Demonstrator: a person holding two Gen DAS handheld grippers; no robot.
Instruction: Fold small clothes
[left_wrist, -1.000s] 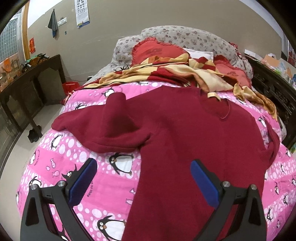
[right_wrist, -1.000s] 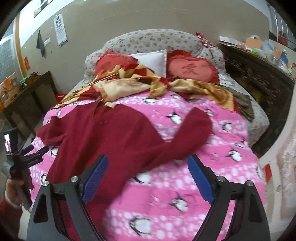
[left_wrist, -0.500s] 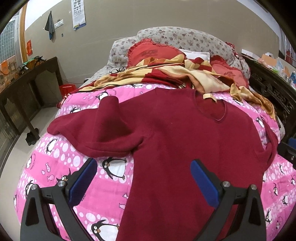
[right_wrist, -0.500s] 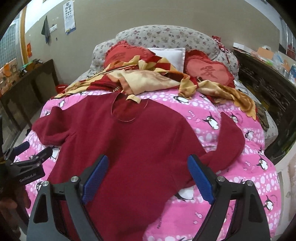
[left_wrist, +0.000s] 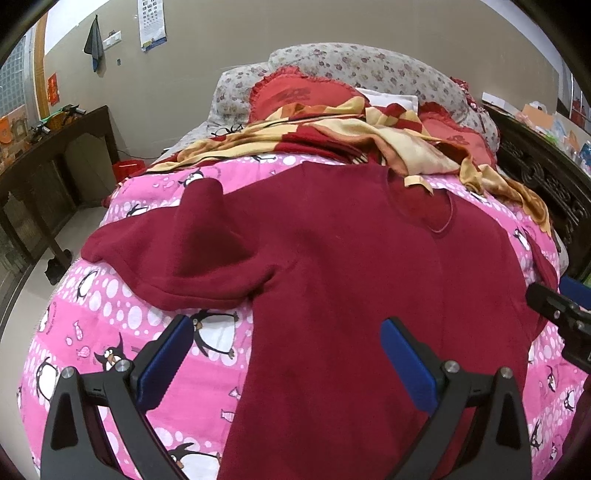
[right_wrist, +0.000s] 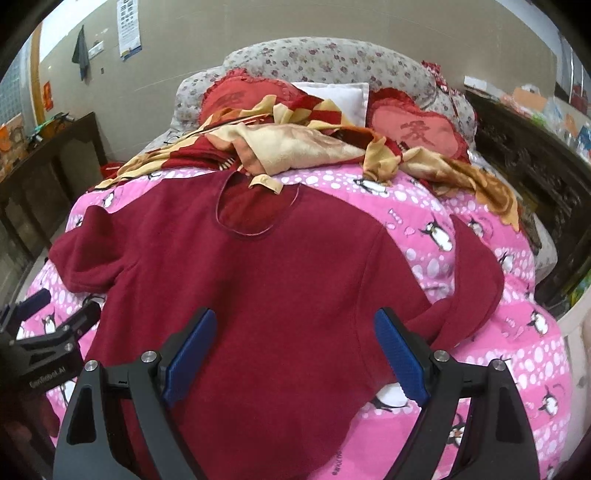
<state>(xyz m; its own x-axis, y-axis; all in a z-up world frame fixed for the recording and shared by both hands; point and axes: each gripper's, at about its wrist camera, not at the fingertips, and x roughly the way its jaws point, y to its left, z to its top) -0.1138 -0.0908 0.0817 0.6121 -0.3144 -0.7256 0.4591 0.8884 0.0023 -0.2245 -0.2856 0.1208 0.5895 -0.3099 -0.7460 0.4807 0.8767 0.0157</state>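
A dark red long-sleeved sweater (left_wrist: 351, 266) lies spread flat, front up, on a pink penguin-print quilt (left_wrist: 92, 332). Its left sleeve (left_wrist: 177, 254) is bunched at the left. In the right wrist view the sweater (right_wrist: 266, 288) fills the middle and its right sleeve (right_wrist: 472, 291) curls at the right. My left gripper (left_wrist: 286, 354) is open and empty above the sweater's lower left side. My right gripper (right_wrist: 295, 347) is open and empty above the sweater's lower body. Each gripper shows at the edge of the other's view, the right one (left_wrist: 565, 314) and the left one (right_wrist: 48, 328).
A yellow and red blanket (left_wrist: 369, 136) lies crumpled just past the sweater's collar, with red heart pillows (right_wrist: 413, 129) and a floral bolster (left_wrist: 351, 70) behind. A dark wooden table (left_wrist: 44, 166) stands at the left and dark carved furniture (right_wrist: 524, 166) at the right.
Both grippers have moved in over the sweater. The right wrist view swung left, from the right sleeve to the sweater's body. Both stay open.
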